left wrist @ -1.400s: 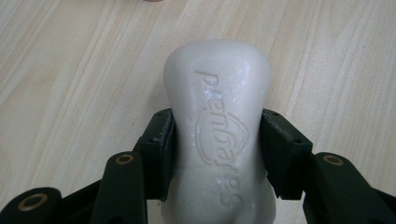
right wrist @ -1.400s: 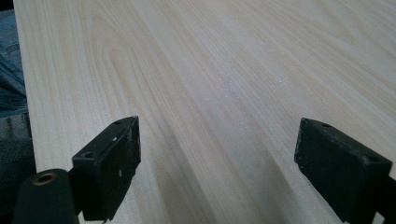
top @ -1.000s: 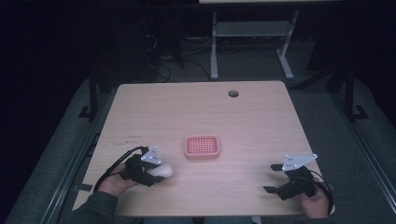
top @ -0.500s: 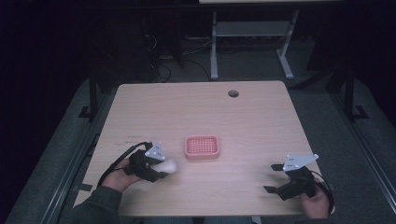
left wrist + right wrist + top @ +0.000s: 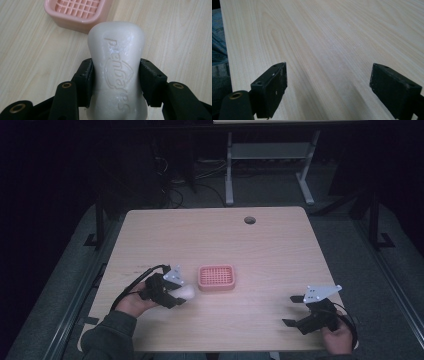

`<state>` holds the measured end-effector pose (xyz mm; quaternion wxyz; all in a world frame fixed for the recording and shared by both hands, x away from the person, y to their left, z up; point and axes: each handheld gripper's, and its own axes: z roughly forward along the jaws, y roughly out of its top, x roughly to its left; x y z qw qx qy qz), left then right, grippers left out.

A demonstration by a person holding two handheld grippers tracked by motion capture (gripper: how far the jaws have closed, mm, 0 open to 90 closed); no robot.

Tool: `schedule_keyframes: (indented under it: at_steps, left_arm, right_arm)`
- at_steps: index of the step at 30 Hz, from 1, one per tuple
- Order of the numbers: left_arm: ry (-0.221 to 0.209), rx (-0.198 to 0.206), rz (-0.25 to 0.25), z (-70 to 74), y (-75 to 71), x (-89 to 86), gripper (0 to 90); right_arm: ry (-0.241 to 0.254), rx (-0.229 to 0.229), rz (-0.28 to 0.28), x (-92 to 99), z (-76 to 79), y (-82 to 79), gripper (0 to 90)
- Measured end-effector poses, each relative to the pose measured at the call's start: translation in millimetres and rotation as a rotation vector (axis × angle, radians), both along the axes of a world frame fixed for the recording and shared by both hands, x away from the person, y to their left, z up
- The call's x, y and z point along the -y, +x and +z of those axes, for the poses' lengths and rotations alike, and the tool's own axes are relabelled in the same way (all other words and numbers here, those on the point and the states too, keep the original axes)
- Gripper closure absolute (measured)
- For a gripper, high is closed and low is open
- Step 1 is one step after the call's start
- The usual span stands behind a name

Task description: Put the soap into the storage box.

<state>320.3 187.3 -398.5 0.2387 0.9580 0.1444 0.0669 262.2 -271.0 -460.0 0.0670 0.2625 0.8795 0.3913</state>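
A white bar of soap (image 5: 117, 65) is clamped between the black pads of the left hand-held gripper (image 5: 116, 80), gripped at its narrowed waist. Raised lettering is stamped into the bar's face, seen upside down in the left gripper view; the word cannot be made out with certainty. The bar is smooth, waxy and rounded at its corners, slightly glossy. It is held just beside the pink soap dish (image 5: 216, 277), on that dish's left in the high view, over the counter (image 5: 260, 250). The dish is a rounded square with a moulded grid across its top. The counter is pale wood-grain laminate, with a round hole (image 5: 249, 220) near its far edge. The right hand-held gripper (image 5: 300, 312) is seen near the front right corner, its jaws standing wide apart over bare wood.
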Motion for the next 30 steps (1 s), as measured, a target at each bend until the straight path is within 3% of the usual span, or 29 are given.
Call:
schedule_keyframes:
  at_steps: [5, 20, 30]
  left_arm:
    - [0.013, -0.002, -0.006, 3.4, 5.0, 5.5, 49.3]
    - [-0.001, 0.001, -0.042, 13.0, 20.9, 23.5, 49.3]
    - [-0.005, -0.019, -0.048, 13.7, 36.8, 34.4, 49.3]
  right_arm:
    - [0.006, -0.006, -0.002, 0.7, -0.1, 0.4, 14.2]
    - [0.018, 0.005, 0.0, 2.0, 0.0, 0.3, 14.2]
    - [0.027, 0.007, -0.004, 3.3, 0.3, 0.0, 14.2]
